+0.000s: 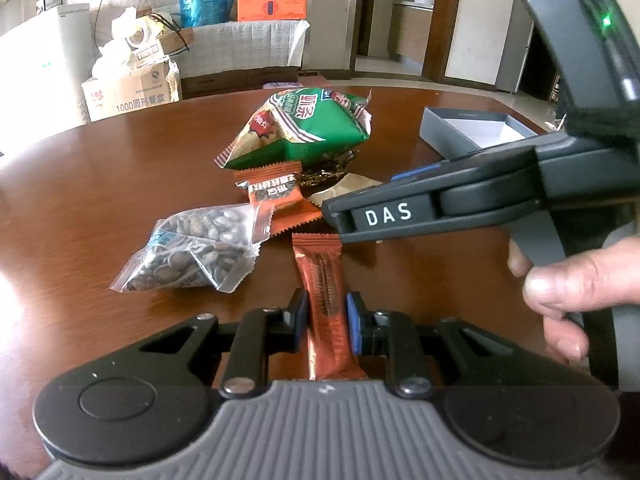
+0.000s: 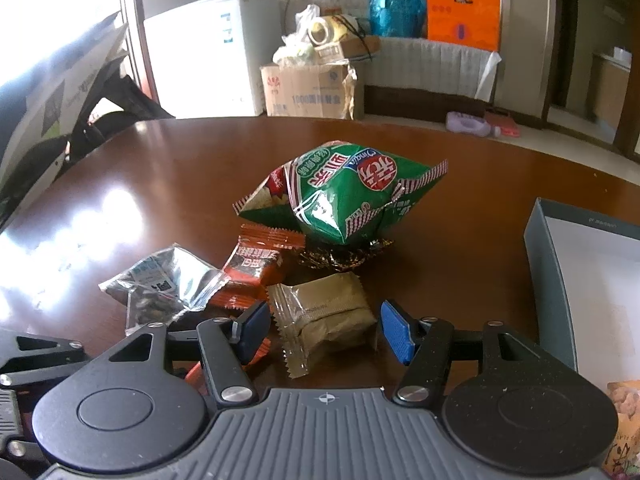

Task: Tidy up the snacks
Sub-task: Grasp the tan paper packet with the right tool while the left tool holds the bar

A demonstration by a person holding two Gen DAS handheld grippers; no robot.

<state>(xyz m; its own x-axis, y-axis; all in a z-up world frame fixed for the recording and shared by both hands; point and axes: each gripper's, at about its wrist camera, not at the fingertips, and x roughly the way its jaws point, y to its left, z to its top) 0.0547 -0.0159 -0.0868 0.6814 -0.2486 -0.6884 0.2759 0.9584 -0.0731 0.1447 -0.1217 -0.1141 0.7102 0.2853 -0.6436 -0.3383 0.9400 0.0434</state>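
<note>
Spreading across the brown surface (image 1: 100, 184), the snacks cluster mid-scene: green bag (image 1: 304, 128) far, seed pouch (image 1: 196, 252) left. Left gripper (image 1: 325, 316) grasps the near brown bar (image 1: 322, 276); right gripper (image 2: 320, 332), released, straddles the tan packet (image 2: 326, 316).

On the table: two orange snack packets (image 1: 276, 194) (image 1: 326, 304), one green bag (image 1: 304, 130), one seed pouch (image 1: 196, 254), one tan packet (image 2: 326, 318), one box (image 1: 472, 130).

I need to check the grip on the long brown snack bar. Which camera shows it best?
The left wrist view: the long brown snack bar lies between the left gripper fingers, which close on it. The right wrist view does not clearly show it.
</note>
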